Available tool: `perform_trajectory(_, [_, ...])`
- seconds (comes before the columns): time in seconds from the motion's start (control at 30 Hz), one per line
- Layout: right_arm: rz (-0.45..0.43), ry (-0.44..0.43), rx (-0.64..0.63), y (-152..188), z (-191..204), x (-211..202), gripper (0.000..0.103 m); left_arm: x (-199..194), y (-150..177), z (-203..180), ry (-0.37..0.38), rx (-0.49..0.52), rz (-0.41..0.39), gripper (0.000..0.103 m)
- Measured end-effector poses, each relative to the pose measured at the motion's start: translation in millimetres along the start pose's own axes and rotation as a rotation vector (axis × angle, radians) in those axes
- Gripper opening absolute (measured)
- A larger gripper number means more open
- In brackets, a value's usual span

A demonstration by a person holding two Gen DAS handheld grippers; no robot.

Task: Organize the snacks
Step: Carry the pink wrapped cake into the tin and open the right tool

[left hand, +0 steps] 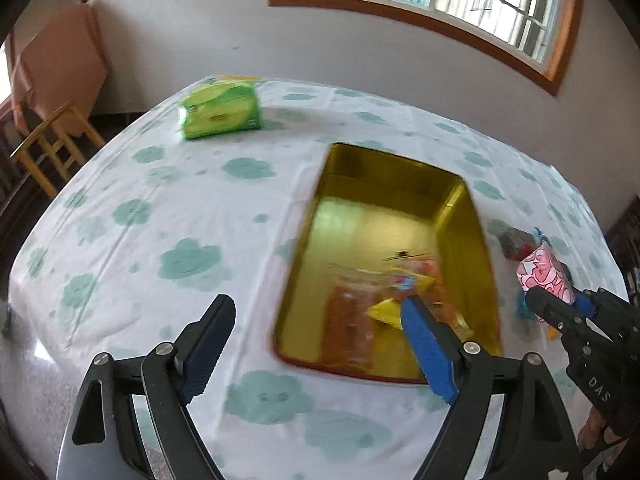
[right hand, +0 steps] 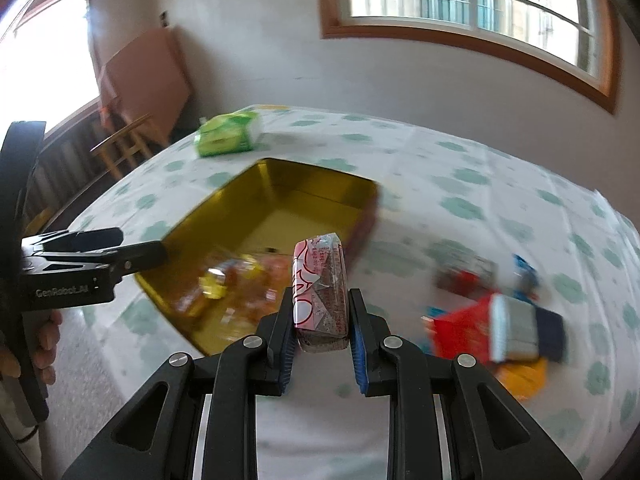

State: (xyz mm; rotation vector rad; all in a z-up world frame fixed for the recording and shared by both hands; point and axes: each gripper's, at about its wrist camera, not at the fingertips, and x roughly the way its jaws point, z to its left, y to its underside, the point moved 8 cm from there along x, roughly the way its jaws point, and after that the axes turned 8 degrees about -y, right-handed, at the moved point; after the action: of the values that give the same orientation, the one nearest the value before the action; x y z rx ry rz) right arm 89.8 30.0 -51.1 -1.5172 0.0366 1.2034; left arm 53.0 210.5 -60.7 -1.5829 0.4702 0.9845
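A gold-lined open tin (left hand: pixel 400 162) (right hand: pixel 320 174) stands on the cloud-print tablecloth, with several wrapped snacks (left hand: pixel 384 300) (right hand: pixel 240 284) lying in its near end. My left gripper (left hand: pixel 318 306) is open and holds nothing. It hovers over the tin's near left corner, and in the right wrist view this left gripper (right hand: pixel 132 246) reaches in from the left edge. My right gripper (right hand: pixel 322 296) is shut on a pink-and-white snack pack (right hand: pixel 320 292) (left hand: pixel 542 274), held above the table just right of the tin. That right gripper (left hand: pixel 560 308) shows at the left wrist view's right edge.
A blurred pile of loose snacks (right hand: pixel 500 320) (left hand: pixel 516 244) in red, blue and orange wrappers lies on the cloth right of the tin. A green tissue pack (left hand: pixel 220 114) (right hand: pixel 226 134) sits at the far left. A wooden chair (left hand: pixel 52 140) stands beyond the table's left edge.
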Motion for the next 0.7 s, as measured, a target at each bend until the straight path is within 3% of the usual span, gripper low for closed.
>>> perform_trajectory(0.33, [0.090, -0.030, -0.060, 0.8, 35.7, 47.5, 0.025, 6.8, 13.2, 46.4, -0.058, -0.064, 0.041, 0.082])
perform_trajectory(0.7, [0.146, -0.003, -0.091, 7.7, 44.1, 72.7, 0.025, 11.9, 18.9, 51.4, -0.048, -0.077, 0.065, 0.082])
